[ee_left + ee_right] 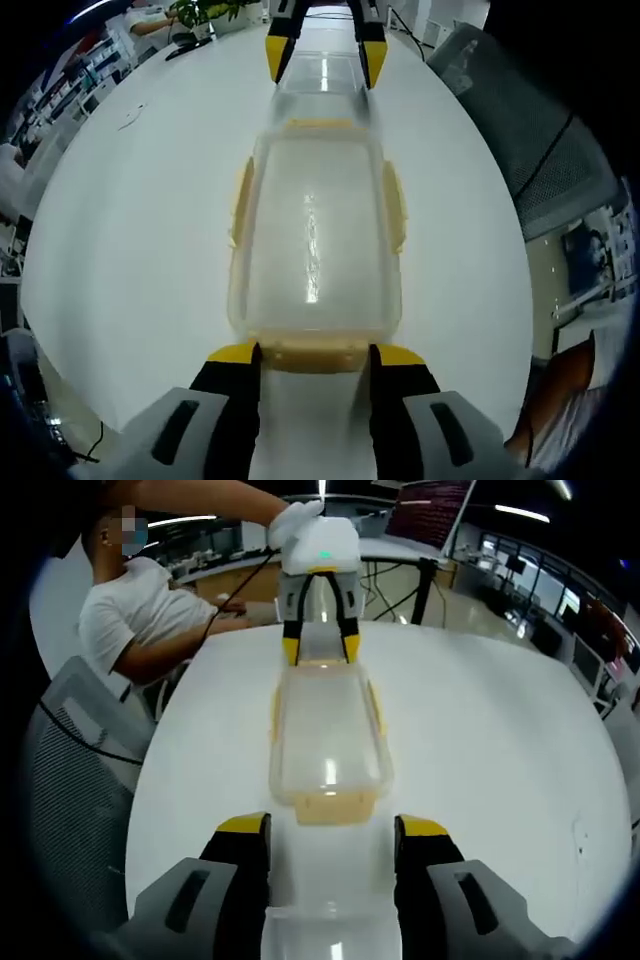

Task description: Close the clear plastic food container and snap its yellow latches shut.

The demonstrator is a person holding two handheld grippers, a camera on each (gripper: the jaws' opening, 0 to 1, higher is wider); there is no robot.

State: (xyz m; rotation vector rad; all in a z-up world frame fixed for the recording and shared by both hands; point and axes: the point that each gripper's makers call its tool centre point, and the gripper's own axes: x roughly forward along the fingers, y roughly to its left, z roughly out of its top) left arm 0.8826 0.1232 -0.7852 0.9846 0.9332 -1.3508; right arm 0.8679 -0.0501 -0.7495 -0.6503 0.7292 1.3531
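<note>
My left tongs (315, 352) stand spread at the near end latch of the clear rectangular plastic food container with yellow latches (315, 240), on the white round worktop (130, 230). My right tongs (333, 825) are spread, just short of the opposite end. I think uneven pressing could slide the box.

A broad white table (130, 240) with a glossy top carries the clear plastic food container (315, 250), lid on, yellow latches (243, 200) along its sides, lying near the middle
</note>
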